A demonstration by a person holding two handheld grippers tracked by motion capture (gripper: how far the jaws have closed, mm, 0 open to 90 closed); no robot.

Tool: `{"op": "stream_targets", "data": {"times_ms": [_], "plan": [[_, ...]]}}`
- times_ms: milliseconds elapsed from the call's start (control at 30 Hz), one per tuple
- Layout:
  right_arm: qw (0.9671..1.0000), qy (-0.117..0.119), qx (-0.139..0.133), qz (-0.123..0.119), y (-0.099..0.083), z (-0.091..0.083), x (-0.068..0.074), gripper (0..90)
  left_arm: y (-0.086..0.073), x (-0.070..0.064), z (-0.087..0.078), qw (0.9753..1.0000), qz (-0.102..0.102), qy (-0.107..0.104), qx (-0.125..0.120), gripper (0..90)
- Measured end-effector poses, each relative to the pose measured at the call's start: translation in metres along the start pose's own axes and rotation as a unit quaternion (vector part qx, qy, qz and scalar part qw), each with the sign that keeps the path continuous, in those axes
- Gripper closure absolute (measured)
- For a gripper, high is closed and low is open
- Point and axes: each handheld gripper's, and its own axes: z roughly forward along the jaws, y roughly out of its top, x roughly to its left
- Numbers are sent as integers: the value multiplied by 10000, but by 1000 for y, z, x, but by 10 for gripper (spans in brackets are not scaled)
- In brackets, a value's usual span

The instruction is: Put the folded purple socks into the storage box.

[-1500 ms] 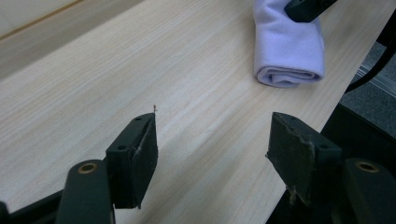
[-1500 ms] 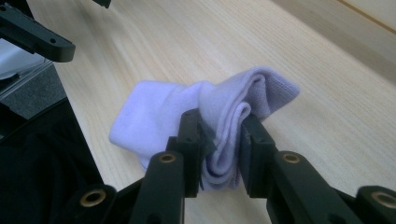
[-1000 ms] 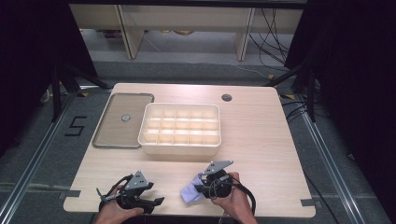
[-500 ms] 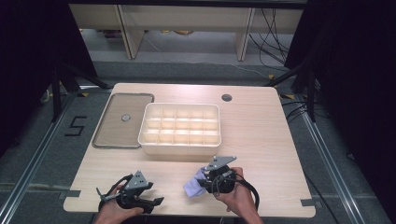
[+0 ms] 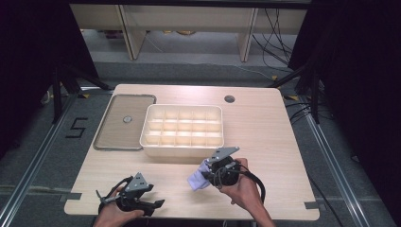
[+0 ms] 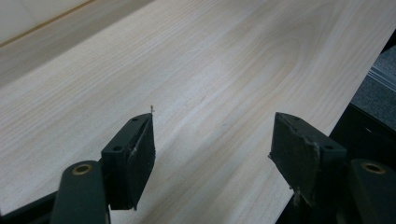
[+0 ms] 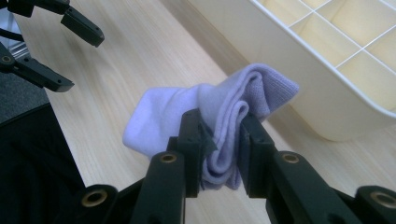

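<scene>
My right claw (image 7: 219, 140) pinches a lilac sock (image 7: 210, 107) over the pale wood desk (image 5: 265, 123) — left claw (image 6: 212, 140) gapes wide, grey floor (image 5: 42, 156) around.

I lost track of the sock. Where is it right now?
The pale purple sock is pinched in the right gripper, near the table's front edge, just in front of the divided cream tray.
</scene>
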Motion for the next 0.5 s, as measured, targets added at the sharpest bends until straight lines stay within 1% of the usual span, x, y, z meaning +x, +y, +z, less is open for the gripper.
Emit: {"op": "stream_targets", "data": {"times_ms": [67, 100, 133, 167, 233, 267, 300, 367, 400, 433, 467, 500], "plan": [[10000, -6, 56, 60, 2, -3, -1, 737, 0, 0, 0, 10000, -57, -39, -70, 294], [10000, -6, 56, 60, 2, -3, -1, 737, 0, 0, 0, 10000, -57, -39, -70, 291], [9999, -79, 47, 64, 4, -4, -2, 737, -1, 2, 0, 10000, 8, 9, -56, 287], [9999, -82, 83, 21, 5, -5, -3, 737, -1, 2, 0, 10000, -3, -33, -45, 283], [9999, -85, 115, 20, 8, -6, -4, 737, -1, 1, 0, 10000, -84, -12, -38, 274], [9999, -83, 127, 81, 10, -8, -4, 737, -1, 1, 0, 10000, -83, -16, -35, 272], [9999, -119, 94, 35, 11, -8, -5, 737, -1, 1, 1, 10000, -79, -27, -36, 268], [9999, -100, 120, 6, 14, -11, -7, 736, -1, 1, 1, 10000, -84, -21, -24, 260], [9997, -157, 147, 66, 15, -13, -8, 736, -1, 2, 1, 9999, -84, -33, -54, 257], [9997, -156, 167, 124, 17, -14, -8, 736, -1, 3, 1, 10000, -18, -25, -2, 255], [9997, -204, 133, 76, 18, -14, -10, 736, -1, 3, 1, 10000, -14, -14, -10, 254], [9995, -230, 162, 107, 19, -17, -11, 737, -1, 3, 1, 10000, -61, -2, -12, 251]]}}
